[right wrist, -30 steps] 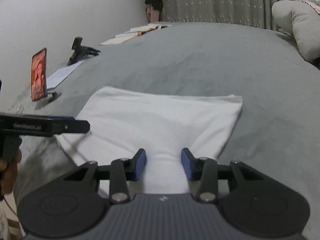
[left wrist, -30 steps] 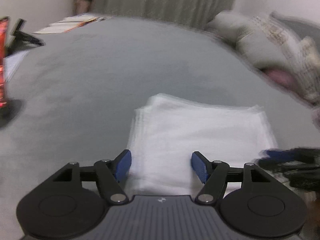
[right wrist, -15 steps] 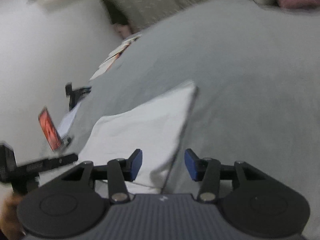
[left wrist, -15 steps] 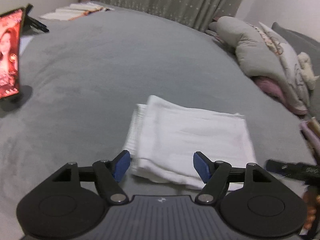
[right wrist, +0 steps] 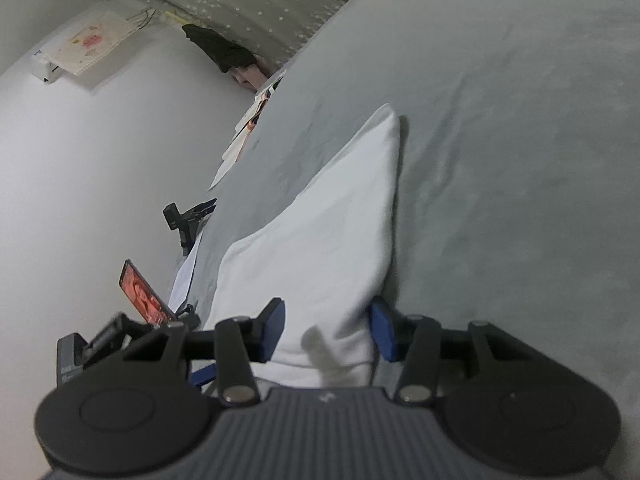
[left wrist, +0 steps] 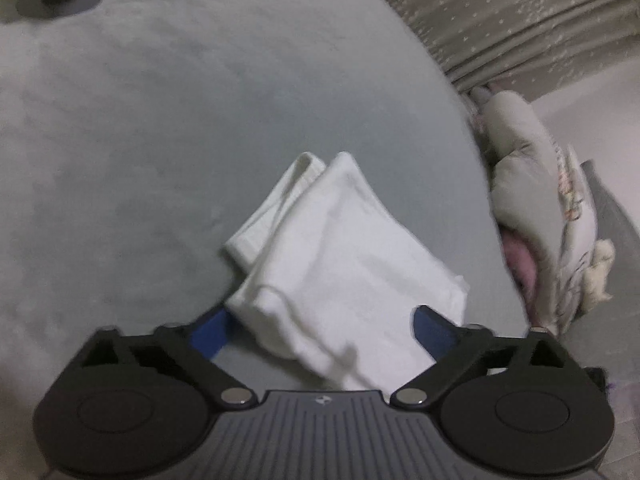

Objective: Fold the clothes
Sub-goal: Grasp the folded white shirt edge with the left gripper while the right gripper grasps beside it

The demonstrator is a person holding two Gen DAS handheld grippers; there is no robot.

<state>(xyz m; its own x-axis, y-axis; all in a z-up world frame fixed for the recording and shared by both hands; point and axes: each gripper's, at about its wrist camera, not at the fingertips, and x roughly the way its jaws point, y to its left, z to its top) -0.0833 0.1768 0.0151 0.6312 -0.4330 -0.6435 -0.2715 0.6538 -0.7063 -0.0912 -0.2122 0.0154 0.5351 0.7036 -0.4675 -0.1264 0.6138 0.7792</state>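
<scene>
- White folded cloth lies flat on the grey bed, its near edge between both grippers' fingers.
- Left gripper: jaws opening wide, pads clear of the cloth; released.
- Right gripper: jaws closing, straddling the cloth's corner, apparently to pinch it; contact cannot be confirmed.
- Cloth's near edge is hidden behind both gripper bodies.
- Phone, left of the right gripper, is partly blocked.

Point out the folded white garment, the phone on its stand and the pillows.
folded white garment (left wrist: 340, 248), left wrist view, top layer.
phone (right wrist: 144, 294), right wrist view, red screen.
pillows (left wrist: 532, 184), left wrist view, grey cover.
</scene>
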